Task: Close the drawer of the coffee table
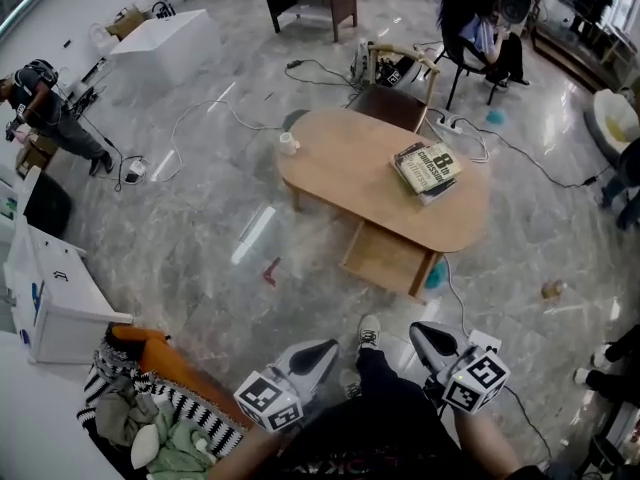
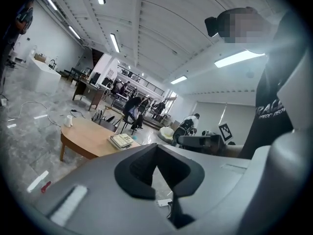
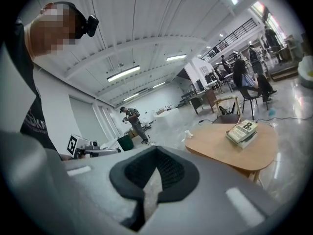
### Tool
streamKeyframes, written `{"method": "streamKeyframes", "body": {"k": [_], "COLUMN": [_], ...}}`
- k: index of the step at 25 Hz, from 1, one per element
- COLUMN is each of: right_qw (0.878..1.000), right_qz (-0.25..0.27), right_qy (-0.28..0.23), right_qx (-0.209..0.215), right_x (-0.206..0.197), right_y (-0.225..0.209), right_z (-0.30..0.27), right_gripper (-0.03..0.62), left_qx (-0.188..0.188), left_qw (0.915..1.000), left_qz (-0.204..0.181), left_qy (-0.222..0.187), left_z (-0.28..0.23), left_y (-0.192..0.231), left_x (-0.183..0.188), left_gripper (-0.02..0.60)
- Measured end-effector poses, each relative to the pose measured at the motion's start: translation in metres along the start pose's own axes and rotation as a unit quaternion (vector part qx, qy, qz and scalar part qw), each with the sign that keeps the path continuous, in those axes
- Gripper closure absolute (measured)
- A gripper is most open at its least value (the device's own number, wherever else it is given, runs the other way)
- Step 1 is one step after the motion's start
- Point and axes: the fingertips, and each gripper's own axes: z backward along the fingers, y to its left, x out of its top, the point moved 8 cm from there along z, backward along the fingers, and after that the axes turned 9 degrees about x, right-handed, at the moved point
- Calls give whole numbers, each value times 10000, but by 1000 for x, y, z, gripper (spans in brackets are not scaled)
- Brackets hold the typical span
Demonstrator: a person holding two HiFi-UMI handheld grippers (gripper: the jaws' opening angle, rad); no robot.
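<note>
1. A large hall with a glossy marble floor [image 1: 200, 238], cables trailing across it. Other people work at the far edges, and a white cabinet [image 1: 60, 288] and a heap of clothes [image 1: 150, 413] fill the lower left of the head view.
2. The coffee table [image 1: 350, 158] stands at the centre of the head view. A stack of books [image 1: 427, 168] lies towards its right end and a small white cup [image 1: 288, 143] near its upper left edge.
3. The drawer [image 1: 385, 260] sticks out from under the table's lower edge, pulled towards the bottom of the frame. Its open box faces the person, so its front is the face to push.
4. The left gripper [image 1: 322, 351] sits at bottom centre, to the left of the person's shoe [image 1: 369, 330]. Its jaws are pressed together with nothing between them.
5. The right gripper [image 1: 424, 334] sits just right of that shoe. Its jaws are likewise closed and empty.
6. Both grippers point up the frame towards the table but are well apart from the drawer, with bare floor between.
7. The closed jaws probably serve as blunt pushers: a shove on the drawer front needs no grasp, and two tips side by side should keep it sliding straight.
8. The task looks barely begun, as the approach is not yet finished.
</note>
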Motion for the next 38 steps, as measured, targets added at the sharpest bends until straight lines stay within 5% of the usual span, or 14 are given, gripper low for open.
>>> {"method": "streamKeyframes", "body": {"k": [13, 19, 28, 38], "right_qw": [9984, 9970, 9914, 9752], "right_qz": [-448, -539, -636, -797], "right_qy": [-141, -256, -429, -753], "right_qx": [-328, -488, -1063, -1923], "right_x": [38, 45, 36, -12], "right_y": [-140, -171, -166, -104], "right_z": [-38, -46, -43, -44], "right_gripper": [594, 594, 594, 594], "left_qx": [-79, -74, -387, -989], "left_qw": [9983, 9960, 9920, 9849], "left_qz": [-313, -569, -797, -906], "left_qy": [494, 693, 903, 1092], "left_z": [-143, -175, -187, -152], "left_y": [59, 78, 104, 126], "left_x": [46, 55, 57, 44], "left_gripper": [581, 581, 581, 581]}}
